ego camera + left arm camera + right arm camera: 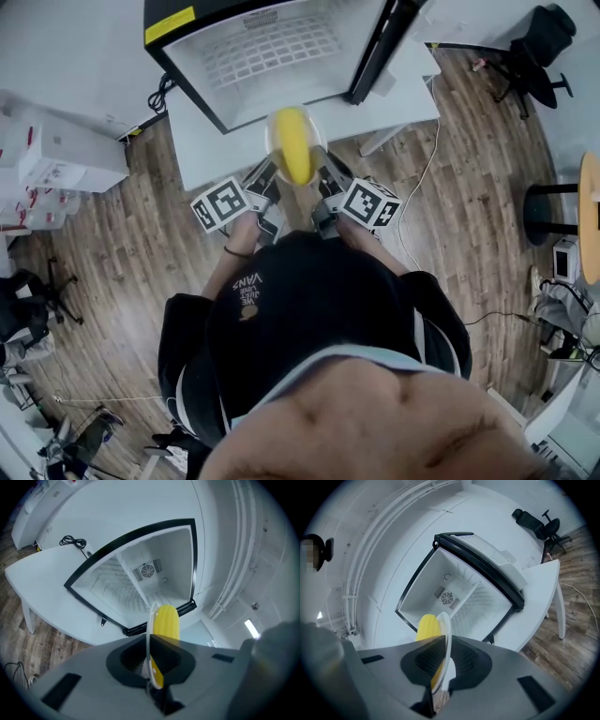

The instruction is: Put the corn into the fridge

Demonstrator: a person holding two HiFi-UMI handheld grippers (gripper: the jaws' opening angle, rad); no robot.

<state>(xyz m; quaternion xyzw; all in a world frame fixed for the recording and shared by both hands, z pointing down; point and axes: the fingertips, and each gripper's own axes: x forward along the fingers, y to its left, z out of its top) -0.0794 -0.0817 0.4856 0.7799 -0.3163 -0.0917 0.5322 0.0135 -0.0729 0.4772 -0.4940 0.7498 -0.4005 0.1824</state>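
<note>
Both grippers are pinching a clear plate [273, 141] by its rim: the left gripper [266, 184] is biting the left edge and the right gripper [327, 185] the right edge, each with its jaws closed down on the thin rim. The corn [293, 145] is lying on the plate, held in the air between the two grippers and just ahead of their tips. The fridge [216, 14] is standing on a white table [202, 150] straight ahead, with its door [380, 52] swung open and a wire shelf [272, 47] showing inside. Pickup looks done and the carry is under way. What is remaining, I judge, is passing the plate through the opening, setting it on the shelf and letting go.
</note>
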